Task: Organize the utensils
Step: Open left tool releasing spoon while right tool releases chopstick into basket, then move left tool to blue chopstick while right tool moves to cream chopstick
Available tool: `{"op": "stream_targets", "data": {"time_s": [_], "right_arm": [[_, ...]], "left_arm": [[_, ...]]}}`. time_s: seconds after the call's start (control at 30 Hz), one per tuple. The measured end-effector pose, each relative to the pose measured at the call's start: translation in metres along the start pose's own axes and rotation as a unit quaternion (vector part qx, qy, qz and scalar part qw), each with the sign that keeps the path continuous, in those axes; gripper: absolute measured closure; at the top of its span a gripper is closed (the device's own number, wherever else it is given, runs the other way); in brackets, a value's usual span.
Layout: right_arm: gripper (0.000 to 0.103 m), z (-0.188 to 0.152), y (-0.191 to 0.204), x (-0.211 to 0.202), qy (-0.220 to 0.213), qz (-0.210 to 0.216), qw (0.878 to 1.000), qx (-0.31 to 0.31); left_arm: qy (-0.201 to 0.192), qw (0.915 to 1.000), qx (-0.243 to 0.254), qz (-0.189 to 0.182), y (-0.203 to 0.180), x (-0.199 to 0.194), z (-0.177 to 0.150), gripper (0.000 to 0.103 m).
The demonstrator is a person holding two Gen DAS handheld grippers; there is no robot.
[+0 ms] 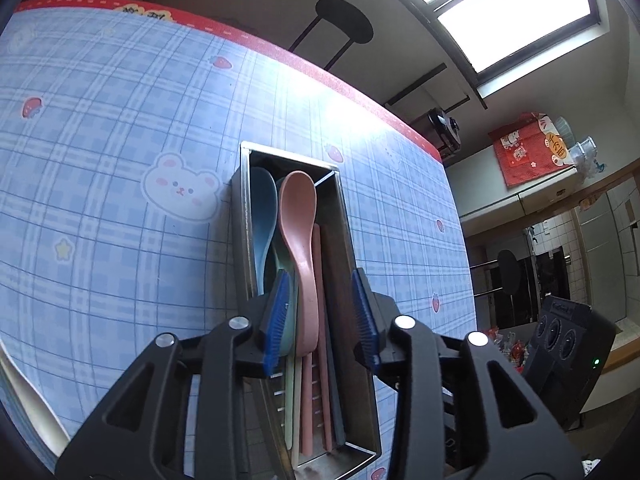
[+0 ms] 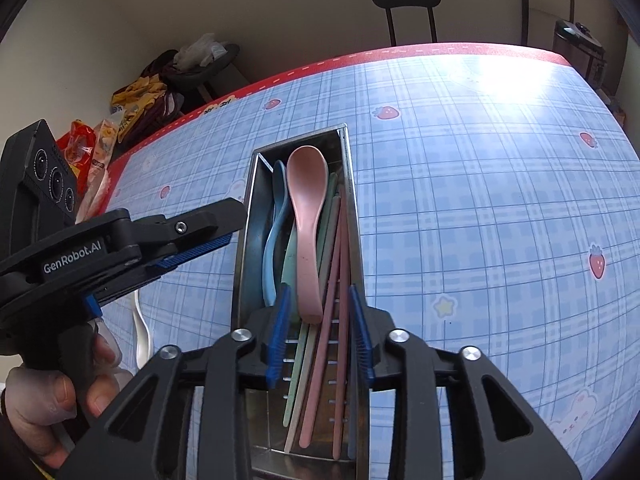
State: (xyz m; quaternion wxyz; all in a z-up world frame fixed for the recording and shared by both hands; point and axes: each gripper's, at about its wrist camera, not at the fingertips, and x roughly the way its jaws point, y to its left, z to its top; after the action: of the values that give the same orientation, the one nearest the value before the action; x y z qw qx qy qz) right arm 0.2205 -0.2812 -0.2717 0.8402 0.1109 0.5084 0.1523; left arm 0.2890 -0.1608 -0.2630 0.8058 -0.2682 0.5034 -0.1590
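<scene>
- The metal tray [image 1: 340, 216] lies on the blue plaid tablecloth [image 1: 120, 120]; its near end is covered by the left gripper [image 1: 322, 316] in the left wrist view and by the right gripper [image 2: 320, 330] in the right wrist view, so the handle ends of most utensils are cut off or hard to separate
- The pink spoon [image 1: 300, 236] lies on top of the pile inside the tray; its long axis runs along the tray's length, bowl at the far end, handle toward the cameras
- A blue spoon [image 1: 264, 216] lies beside it on the left, half hidden under it; a pale green utensil [image 2: 290, 264] shows only as a sliver; the pink chopsticks [image 2: 334, 280] run lengthwise on the right
- Both pairs of jaws stand apart, pads pressing on nothing; the pink spoon's handle sits loose between the left gripper's pads, and its tip between the right gripper's
- In the right wrist view a hand [image 2: 44, 404] holds the left gripper at the tray's left; a white spoon [image 2: 142, 336] on the cloth is partly hidden behind it
</scene>
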Motion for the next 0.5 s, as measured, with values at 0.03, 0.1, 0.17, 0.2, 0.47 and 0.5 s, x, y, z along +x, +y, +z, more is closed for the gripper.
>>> {"op": "stream_targets", "data": {"time_s": [0.03,0.1,0.17,0.2,0.47,0.5], "right_arm": [[0.058,-0.002,0.000,-0.005,-0.005,0.001,1.000,-0.001],[0.043,-0.008,0.001,-0.016,-0.016,0.003,1.000,-0.003],[0.029,-0.015,0.003,-0.027,-0.026,0.005,1.000,-0.006],[0.027,-0.019,0.005,-0.032,-0.033,0.003,0.999,-0.011],[0.006,-0.045,0.029,-0.061,-0.068,0.012,0.996,-0.056],[0.006,-0.048,0.032,-0.063,-0.069,0.012,0.996,-0.060]], "left_arm": [[-0.007,0.9999,0.008,0.005,-0.002,-0.007,0.000,0.057],[-0.020,0.9994,0.024,0.016,-0.004,-0.022,-0.002,0.041],[-0.033,0.9984,0.038,0.025,-0.003,-0.040,-0.005,0.026],[-0.041,0.9977,0.044,0.031,-0.004,-0.048,-0.008,0.017],[-0.072,0.9907,0.080,0.084,0.009,-0.109,-0.045,0.007],[-0.075,0.9897,0.082,0.091,0.011,-0.116,-0.050,0.006]]}}
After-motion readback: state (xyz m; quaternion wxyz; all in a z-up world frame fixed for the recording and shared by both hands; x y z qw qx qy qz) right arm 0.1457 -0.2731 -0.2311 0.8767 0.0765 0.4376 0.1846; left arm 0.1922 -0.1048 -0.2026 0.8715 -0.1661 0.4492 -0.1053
